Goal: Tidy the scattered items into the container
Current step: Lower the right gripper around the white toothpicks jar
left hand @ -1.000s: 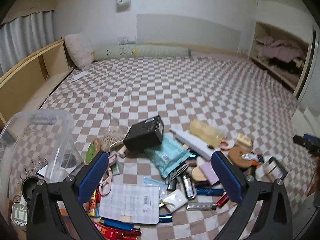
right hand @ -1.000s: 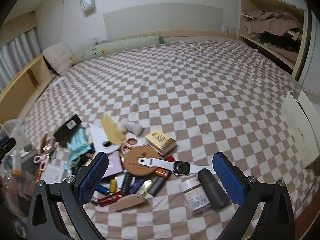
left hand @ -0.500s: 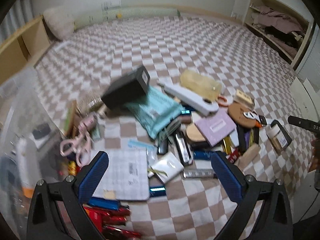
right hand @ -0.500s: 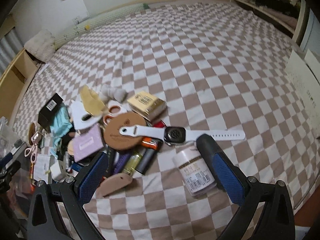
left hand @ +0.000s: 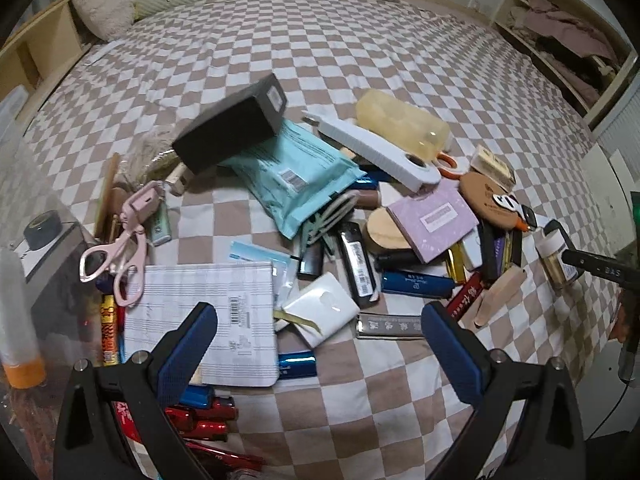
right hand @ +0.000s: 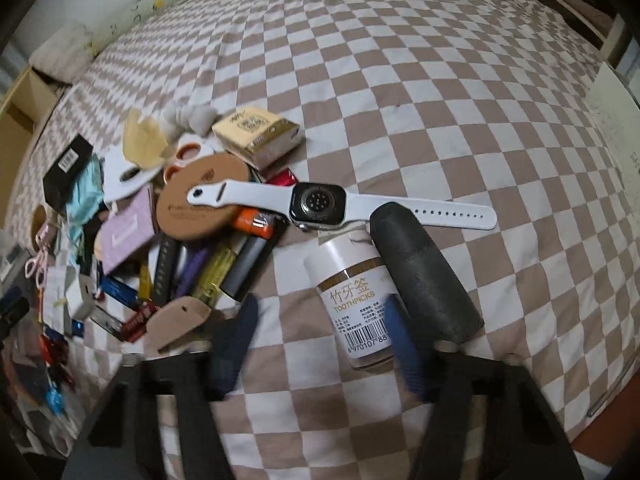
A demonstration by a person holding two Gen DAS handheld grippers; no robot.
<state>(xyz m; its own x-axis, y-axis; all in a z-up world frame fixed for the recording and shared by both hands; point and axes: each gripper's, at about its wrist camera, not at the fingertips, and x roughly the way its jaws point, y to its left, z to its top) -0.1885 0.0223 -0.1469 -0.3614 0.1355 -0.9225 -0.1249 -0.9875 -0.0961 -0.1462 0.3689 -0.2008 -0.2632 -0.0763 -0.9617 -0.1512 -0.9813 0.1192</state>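
**Right gripper lined up on the toothpick jar, pile spread over the bed**

Scattered stuff sits in a heap on the checked bedsheet (left hand: 360, 52), centre of the left wrist view: black box (left hand: 232, 124) propped on a teal packet (left hand: 296, 176), pink scissors (left hand: 120, 252) at left, paper sheet (left hand: 208, 312) low centre, lighters and pens around. The clear container (left hand: 28, 240) shows at the left edge w/ a tape roll and a tube already inside.

Left gripper (left hand: 320, 340) is spread wide, nothing between the fingers, hovering low over the paper and a small white box (left hand: 324, 304).

Right gripper (right hand: 324, 340) is also apart, approx half spread, holding nothing. Its right finger overlaps the toothpick jar (right hand: 352, 288) low centre in the right wrist view; blur makes contact hard to call. A dark cylinder (right hand: 420, 272) lies touching the jar's right side and a white watch (right hand: 320, 204) just above it.

My read: jar is the likely pick. To do it well, centre the fingers across the jar's width, not its length, since it's round and will roll. Keep the right finger clear of the dark cylinder, slide it into the seam btw the two. Press down a bit into the soft bedding, close slowly, lift straight.
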